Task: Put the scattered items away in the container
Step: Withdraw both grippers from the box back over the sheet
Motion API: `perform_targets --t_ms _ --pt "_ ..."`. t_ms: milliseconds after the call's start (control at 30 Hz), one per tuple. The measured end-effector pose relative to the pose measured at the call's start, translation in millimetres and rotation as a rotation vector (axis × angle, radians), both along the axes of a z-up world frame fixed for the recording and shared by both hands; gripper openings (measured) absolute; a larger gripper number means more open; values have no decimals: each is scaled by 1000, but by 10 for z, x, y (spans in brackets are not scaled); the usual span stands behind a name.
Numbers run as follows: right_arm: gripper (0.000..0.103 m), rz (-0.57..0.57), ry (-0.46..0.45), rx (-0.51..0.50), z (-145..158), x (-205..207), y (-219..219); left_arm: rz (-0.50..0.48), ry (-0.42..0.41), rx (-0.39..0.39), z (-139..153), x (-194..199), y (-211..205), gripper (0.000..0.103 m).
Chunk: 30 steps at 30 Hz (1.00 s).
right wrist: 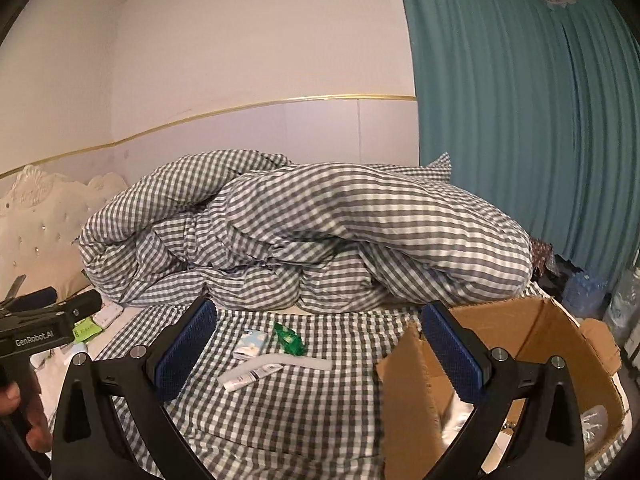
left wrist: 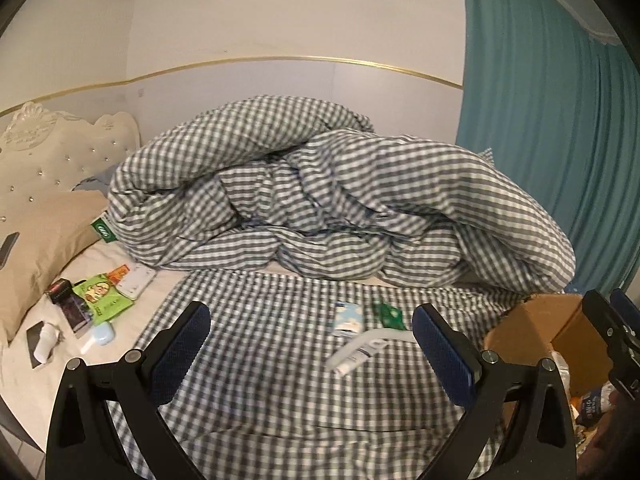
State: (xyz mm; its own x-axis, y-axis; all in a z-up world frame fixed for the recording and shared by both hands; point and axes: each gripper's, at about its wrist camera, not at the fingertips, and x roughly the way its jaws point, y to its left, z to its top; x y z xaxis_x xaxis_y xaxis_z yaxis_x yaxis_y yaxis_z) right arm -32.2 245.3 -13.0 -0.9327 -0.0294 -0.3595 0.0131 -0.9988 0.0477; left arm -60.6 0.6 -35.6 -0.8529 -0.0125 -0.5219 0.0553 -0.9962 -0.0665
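On the checked sheet lie a white tube (left wrist: 354, 354) (right wrist: 250, 376), a small blue-and-white packet (left wrist: 348, 318) (right wrist: 250, 342) and a green wrapper (left wrist: 388, 314) (right wrist: 289, 338). More items lie to the left on the white sheet: a green packet (left wrist: 100, 292), a dark box (left wrist: 72, 312), a white bottle (left wrist: 44, 342). The open cardboard box (left wrist: 544, 328) (right wrist: 520, 356) stands at the right with some things inside. My left gripper (left wrist: 310, 348) is open and empty above the sheet. My right gripper (right wrist: 318, 354) is open and empty, its right finger at the box's near flap.
A bundled checked duvet (left wrist: 320, 200) (right wrist: 300, 232) fills the back of the bed. A beige pillow (left wrist: 44, 240) and padded headboard (left wrist: 48, 148) are at the left. A teal curtain (right wrist: 520, 120) hangs at the right, with water bottles (right wrist: 600, 292) on the floor.
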Motion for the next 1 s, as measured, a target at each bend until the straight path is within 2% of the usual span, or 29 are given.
perform_targets --t_ms 267,567,700,867,1000 --pt "103 24 -1 19 -4 -95 -188 40 -23 12 -99 -79 -298 103" --pt "103 67 -76 43 -159 -399 -281 19 -62 10 -324 -296 -280 103" --pt "103 82 -137 48 -350 -534 -304 -8 -90 -8 -497 -448 -213 103" --pt "103 74 -172 105 -549 -683 -347 -29 -137 -24 -765 -757 -116 103" --pt "103 65 -191 108 -645 -844 -315 -46 -174 -16 -986 -1069 -21 103"
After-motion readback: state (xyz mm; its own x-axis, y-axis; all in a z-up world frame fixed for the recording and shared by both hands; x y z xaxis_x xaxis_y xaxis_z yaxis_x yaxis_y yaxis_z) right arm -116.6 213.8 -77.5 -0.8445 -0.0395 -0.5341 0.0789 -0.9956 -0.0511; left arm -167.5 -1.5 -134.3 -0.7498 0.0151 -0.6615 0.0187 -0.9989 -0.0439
